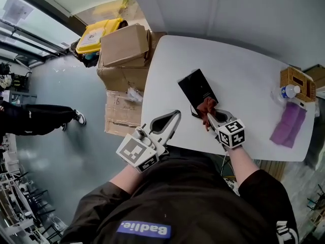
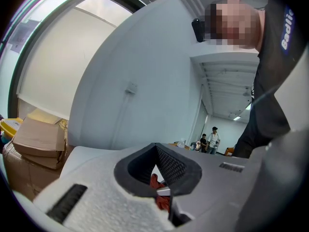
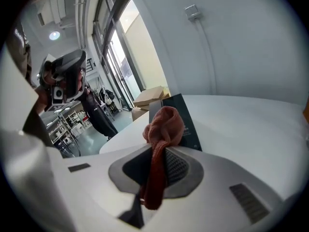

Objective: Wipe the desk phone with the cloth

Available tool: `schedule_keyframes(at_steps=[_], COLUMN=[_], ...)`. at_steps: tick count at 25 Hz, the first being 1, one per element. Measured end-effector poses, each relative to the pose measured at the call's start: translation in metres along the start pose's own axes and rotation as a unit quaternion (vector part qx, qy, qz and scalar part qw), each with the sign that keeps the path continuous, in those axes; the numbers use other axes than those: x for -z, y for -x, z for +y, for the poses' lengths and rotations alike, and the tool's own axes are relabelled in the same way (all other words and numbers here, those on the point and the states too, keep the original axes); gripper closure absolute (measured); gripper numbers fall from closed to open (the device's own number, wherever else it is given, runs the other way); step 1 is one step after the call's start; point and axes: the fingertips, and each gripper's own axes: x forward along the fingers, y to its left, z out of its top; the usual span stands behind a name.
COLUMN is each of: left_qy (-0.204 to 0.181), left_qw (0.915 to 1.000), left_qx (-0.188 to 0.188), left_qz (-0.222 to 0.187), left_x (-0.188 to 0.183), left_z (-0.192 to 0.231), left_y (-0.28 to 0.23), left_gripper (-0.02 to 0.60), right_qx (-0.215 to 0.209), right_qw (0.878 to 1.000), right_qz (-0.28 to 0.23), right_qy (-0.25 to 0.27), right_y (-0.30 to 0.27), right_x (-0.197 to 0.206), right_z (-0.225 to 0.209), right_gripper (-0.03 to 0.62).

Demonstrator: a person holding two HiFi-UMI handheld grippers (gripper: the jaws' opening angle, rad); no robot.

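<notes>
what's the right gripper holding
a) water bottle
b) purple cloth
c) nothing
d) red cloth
D: the red cloth is pinched between the fingers of the right gripper, just at the near edge of the phone.
</notes>
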Motion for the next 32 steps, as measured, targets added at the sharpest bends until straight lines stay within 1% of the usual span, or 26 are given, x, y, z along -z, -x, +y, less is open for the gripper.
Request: schedule_keyframes(at_steps=[2,5,9,13,16,17,22,25,27,30,32], left_qy=[-0.001,-0.001,-0.002,0.002,0.007,0.009,0.024,0.032,0.04,0.043,0.047], left_qw=[0.9999,0.9996,0.9996,0.9999,0.9997,0.9997,0.9995,0.9991,0.9986,0.9979,0.9974], left_qx=[0.004,0.012,0.012,0.001,0.01,0.008,-0.008,-0.015,-0.023,-0.044,-0.052], left_qz=[-0.01,-0.024,-0.024,-0.016,-0.023,-0.023,-0.018,-0.022,-0.026,-0.021,-0.018], left_x=[-0.003,-0.009,-0.01,-0.016,-0.025,-0.025,-0.022,-0.026,-0.028,-0.023,-0.019], left_z=[0.003,0.011,0.03,0.055,0.067,0.071,0.091,0.103,0.112,0.128,0.134], left_y=[0.005,0.011,0.018,0.024,0.026,0.027,0.03,0.031,0.031,0.029,0.027], left_gripper=[0.568,0.568,0.568,0.568,0.568,0.568,0.568,0.568,0.568,0.568,0.568], right_qx=[-0.001,0.002,0.014,0.013,0.005,0.001,-0.015,-0.017,-0.014,-0.011,-0.01], right_qw=[1.0,0.999,0.998,0.997,0.996,0.996,0.994,0.993,0.993,0.992,0.991], right_qz=[-0.013,-0.031,-0.047,-0.05,-0.049,-0.048,-0.034,-0.017,-0.003,0.016,0.03], right_qy=[0.001,0.018,0.042,0.065,0.078,0.081,0.101,0.114,0.121,0.127,0.133], right_y=[0.005,0.007,0.001,-0.02,-0.039,-0.046,-0.088,-0.112,-0.127,-0.143,-0.148], right_x=[-0.017,-0.053,-0.098,-0.14,-0.167,-0.174,-0.198,-0.204,-0.205,-0.202,-0.198], right_z=[0.007,0.013,0.016,0.025,0.034,0.037,0.046,0.046,0.042,0.031,0.022], right_gripper=[0.545,0.546,0.545,0.546,0.545,0.546,0.545,0.545,0.545,0.545,0.545])
